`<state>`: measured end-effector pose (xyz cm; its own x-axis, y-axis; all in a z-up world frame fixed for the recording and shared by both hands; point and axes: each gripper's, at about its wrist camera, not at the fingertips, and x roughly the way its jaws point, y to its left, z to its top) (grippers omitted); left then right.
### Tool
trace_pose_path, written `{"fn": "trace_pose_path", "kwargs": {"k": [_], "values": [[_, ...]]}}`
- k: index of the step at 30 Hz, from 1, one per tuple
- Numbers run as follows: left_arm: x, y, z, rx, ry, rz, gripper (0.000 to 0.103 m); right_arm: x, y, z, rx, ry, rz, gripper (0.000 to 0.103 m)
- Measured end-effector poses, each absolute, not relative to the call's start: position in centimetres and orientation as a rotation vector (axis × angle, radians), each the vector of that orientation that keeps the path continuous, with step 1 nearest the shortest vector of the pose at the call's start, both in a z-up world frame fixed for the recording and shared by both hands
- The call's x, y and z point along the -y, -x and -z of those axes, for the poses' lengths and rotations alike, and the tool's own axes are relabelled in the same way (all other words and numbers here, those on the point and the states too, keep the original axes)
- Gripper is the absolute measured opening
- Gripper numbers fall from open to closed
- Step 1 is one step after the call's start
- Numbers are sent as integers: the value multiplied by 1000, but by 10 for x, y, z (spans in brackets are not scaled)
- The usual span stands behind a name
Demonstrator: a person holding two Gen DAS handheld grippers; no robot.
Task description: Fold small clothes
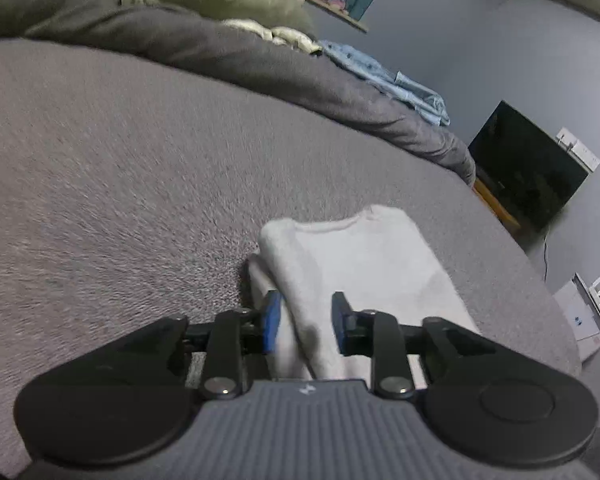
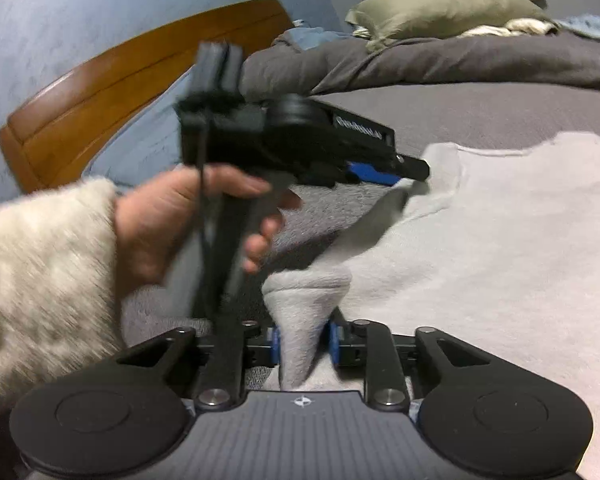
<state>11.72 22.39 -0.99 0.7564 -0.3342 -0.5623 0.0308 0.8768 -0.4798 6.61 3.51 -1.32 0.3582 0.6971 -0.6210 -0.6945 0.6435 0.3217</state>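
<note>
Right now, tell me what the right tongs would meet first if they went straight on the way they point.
The right tongs already have a fold of the light grey garment between their pads; straight on lies more of it, spread on the grey bedcover. Depth is hard to judge.
</note>
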Motion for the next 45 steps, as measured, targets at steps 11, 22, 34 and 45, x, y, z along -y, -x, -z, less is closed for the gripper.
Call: {"fn": "trace_pose_path", "kwargs": {"k": [11,22,34,45], "values": [[-209,-5,-47,-742,454,144,41,10,-42,-17,-740,-72,-880,59],[-166,-8,-9,-682,451,142,49,104,-43,-23,-749,-113,-392,70],[-149,-58,17,-724,237,65,20,114,-8,17,-851,33,-465,75],[-151,-1,-10,-779,340,83,38,96,-20,28,-704,92,-445,75]]}}
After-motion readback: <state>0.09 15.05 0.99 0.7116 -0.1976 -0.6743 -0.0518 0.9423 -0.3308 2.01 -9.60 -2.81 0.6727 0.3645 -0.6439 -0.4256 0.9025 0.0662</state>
